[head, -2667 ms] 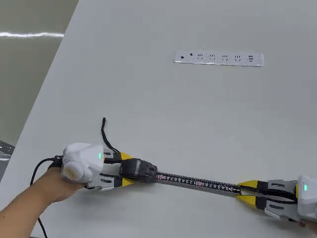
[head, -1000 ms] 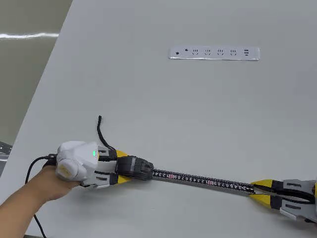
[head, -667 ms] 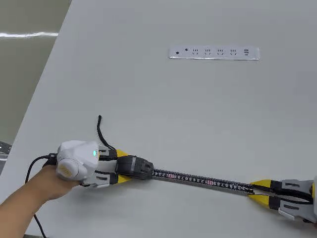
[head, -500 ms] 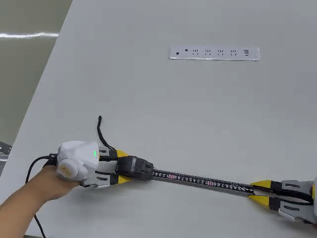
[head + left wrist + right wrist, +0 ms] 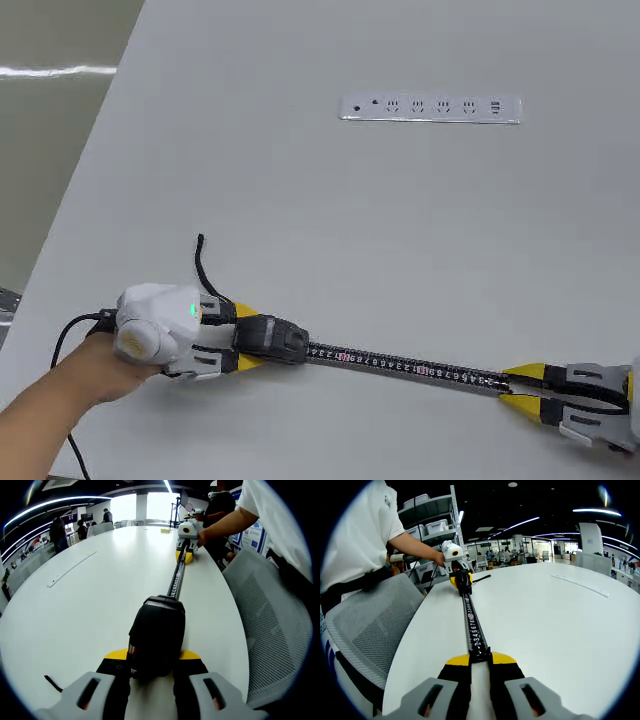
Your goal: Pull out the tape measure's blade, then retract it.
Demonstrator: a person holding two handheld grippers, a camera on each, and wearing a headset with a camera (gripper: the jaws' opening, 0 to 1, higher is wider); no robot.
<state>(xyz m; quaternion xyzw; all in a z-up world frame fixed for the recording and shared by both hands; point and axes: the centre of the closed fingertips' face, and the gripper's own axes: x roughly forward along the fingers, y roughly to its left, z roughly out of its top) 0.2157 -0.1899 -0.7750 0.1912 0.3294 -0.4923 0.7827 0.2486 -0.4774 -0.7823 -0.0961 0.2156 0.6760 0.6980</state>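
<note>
My left gripper [image 5: 262, 341] [image 5: 156, 669] is shut on the black tape measure case [image 5: 272, 339] [image 5: 157, 635], low on the left of the white table in the head view. The dark blade [image 5: 405, 366] [image 5: 176, 574] [image 5: 472, 623] with white numbers runs flat across the table to the right. Its end hook sits between the yellow tips of my right gripper [image 5: 512, 388] [image 5: 480, 657], which is shut on it. In the right gripper view the case [image 5: 463, 589] and the left gripper [image 5: 454, 555] show far off; in the left gripper view the right gripper [image 5: 185, 532] shows at the blade's far end.
A white power strip [image 5: 430, 108] [image 5: 70, 569] [image 5: 579, 585] lies flat at the far middle of the table [image 5: 350, 220]. A black cord [image 5: 206, 264] trails behind the case. A grey mesh chair [image 5: 270, 625] [image 5: 367, 625] stands beside the table's near edge.
My right gripper has drawn a little further right, and the exposed blade is slightly longer than 2.7 s ago. The left gripper and case have held about still.
</note>
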